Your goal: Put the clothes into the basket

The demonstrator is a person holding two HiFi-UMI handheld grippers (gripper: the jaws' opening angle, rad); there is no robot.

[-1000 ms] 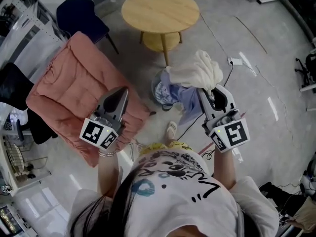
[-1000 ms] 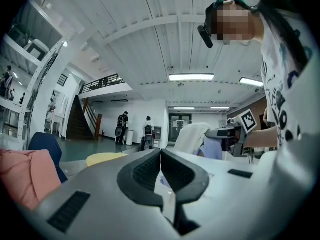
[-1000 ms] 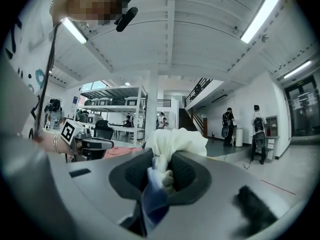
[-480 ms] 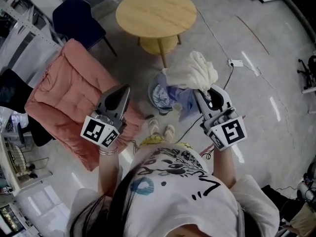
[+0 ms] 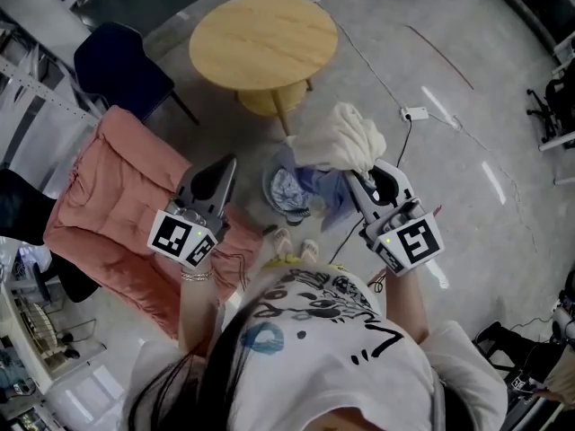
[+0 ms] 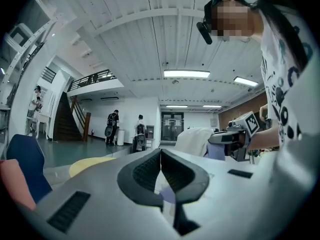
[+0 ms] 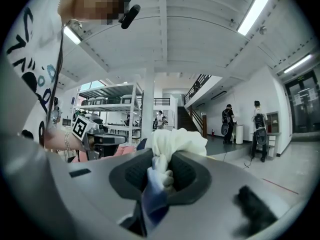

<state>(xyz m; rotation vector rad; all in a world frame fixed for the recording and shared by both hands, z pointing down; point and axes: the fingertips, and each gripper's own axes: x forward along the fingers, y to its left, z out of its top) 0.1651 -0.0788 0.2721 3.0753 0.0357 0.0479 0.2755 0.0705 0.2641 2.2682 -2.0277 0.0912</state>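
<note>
Seen from overhead, a person in a white printed shirt holds two grippers out over a grey floor. The right gripper, at centre right, is clamped on a bundle of clothes. Cream cloth is bunched on top and lilac-blue cloth hangs beneath. The bundle hangs above and partly in front of a round basket at frame centre, which has blue-and-white patterned fabric inside.

The left gripper, at centre left, is well apart from the bundle, over the edge of a pink quilted cushion. Only this view shows the basket, the round wooden table at the top, the dark blue chair at upper left and a white power strip.

The left gripper view shows that gripper's jaws pressed together with nothing between them. It alone shows a staircase at left. Two people stand in the hall beyond.

The right gripper view shows the pads pinching the cream cloth, with the blue cloth trailing down toward the lens. Metal shelving appears at left only here.

Each gripper carries a cube of black-and-white square markers. The shirt's print is line drawing, with no words legible.
</note>
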